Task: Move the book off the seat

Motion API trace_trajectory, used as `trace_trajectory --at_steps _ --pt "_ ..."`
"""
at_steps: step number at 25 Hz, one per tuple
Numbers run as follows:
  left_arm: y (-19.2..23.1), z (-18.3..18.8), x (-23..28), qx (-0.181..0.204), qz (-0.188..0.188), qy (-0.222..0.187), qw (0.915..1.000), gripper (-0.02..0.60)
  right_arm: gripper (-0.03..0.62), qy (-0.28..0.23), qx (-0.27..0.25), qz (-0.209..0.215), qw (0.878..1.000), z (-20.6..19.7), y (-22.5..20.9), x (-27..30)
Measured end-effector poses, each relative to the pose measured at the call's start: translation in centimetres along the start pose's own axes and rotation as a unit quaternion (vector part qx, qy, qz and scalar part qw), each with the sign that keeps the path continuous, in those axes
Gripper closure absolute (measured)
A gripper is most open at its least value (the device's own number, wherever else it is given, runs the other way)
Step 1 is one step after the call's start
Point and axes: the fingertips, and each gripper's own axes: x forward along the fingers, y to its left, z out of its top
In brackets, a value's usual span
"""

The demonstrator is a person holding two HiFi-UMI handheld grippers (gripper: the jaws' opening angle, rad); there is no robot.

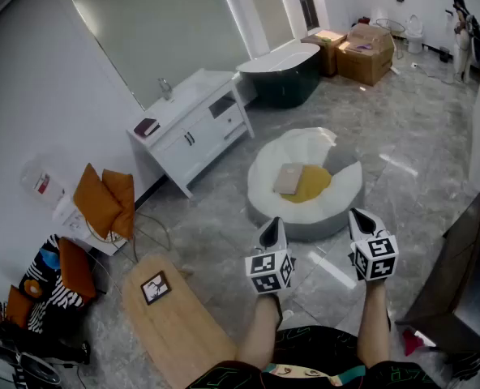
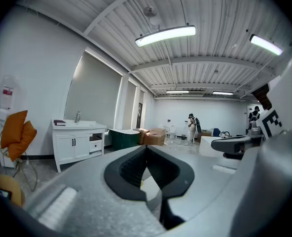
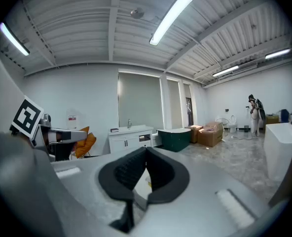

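Observation:
A tan book (image 1: 289,178) lies flat on the round white seat (image 1: 345,189), partly over a yellow cushion (image 1: 311,183). My left gripper (image 1: 273,227) is held in the air just short of the seat's near edge, jaws shut and empty. Level with it on the right, my right gripper (image 1: 358,220) is also shut with nothing in it. In the left gripper view, the left gripper (image 2: 146,149) points across the room, pads closed together. The right gripper (image 3: 146,152) looks the same in the right gripper view. The book shows in neither gripper view.
A white vanity cabinet (image 1: 193,124) stands at the back left, with a dark green bathtub (image 1: 282,73) and cardboard boxes (image 1: 366,51) beyond. A wooden oval table (image 1: 171,322) is at my near left, by orange cushions (image 1: 104,199). A person (image 1: 465,31) stands far right.

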Motion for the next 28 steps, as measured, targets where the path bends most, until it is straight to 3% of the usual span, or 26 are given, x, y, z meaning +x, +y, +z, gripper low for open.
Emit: trace_trajectory --at_steps 8,18,23,28 --pt "-0.5 -0.2 0.7 -0.001 -0.002 0.0 1.0 0.571 0.591 -0.024 0.004 -0.005 1.0 0.9 -0.5 0.0" --pt "-1.6 -1.5 1.6 -0.007 -0.002 0.01 0.9999 0.571 0.591 -0.013 0.012 -0.018 1.0 -0.1 -2.3 -0.4" --pt "1.8 -3.3 0.9 -0.013 0.023 0.03 0.9992 0.571 0.591 0.008 0.036 0.0 0.999 -2.3 -0.5 2.0" --pt "4.6 -6.0 2.2 -0.042 0.052 0.056 0.9962 0.571 0.591 0.047 0.026 0.035 0.998 -4.7 1.2 5.5"
